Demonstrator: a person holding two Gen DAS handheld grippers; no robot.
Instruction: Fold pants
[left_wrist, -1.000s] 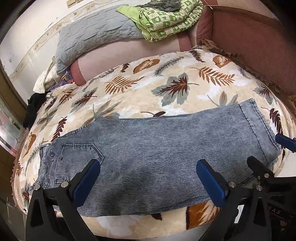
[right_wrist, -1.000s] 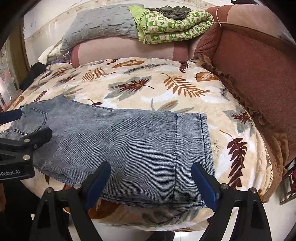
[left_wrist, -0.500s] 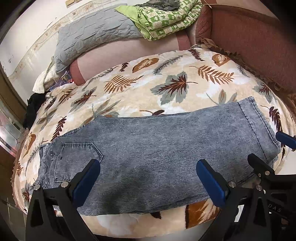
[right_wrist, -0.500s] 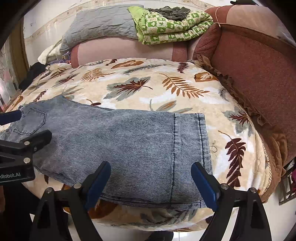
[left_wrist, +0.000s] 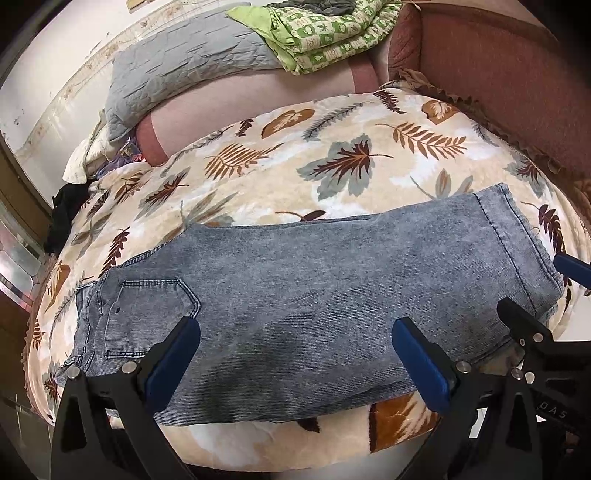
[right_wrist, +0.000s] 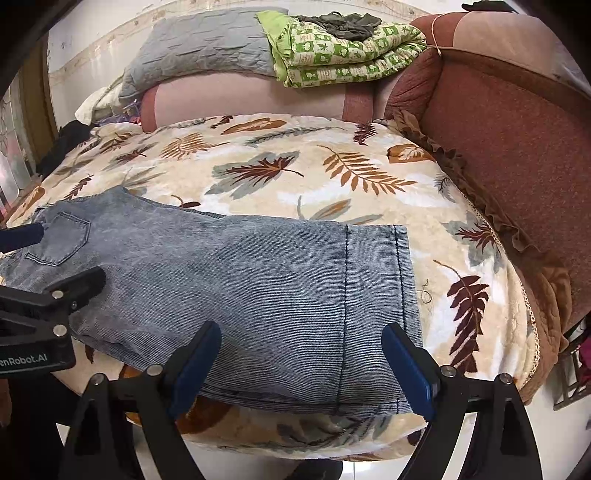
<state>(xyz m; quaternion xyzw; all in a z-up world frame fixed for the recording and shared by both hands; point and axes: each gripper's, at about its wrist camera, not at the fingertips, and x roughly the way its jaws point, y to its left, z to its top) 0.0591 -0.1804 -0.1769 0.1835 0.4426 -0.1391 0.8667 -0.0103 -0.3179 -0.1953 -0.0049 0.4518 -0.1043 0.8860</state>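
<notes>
Grey-blue denim pants lie flat along the front edge of a leaf-print blanket, folded lengthwise, back pocket to the left and leg hems to the right. My left gripper hovers open above the pants' seat and thigh part, blue pads wide apart, nothing between them. My right gripper hangs open over the hem end, also empty. Each gripper shows at the edge of the other's view: the right gripper at the right side, the left gripper at the left side.
The blanket covers a sofa seat with a reddish-brown backrest on the right. Behind lie a grey quilted cushion and a folded green patterned blanket. Dark clothing sits at the far left. Pale floor runs below the seat's front edge.
</notes>
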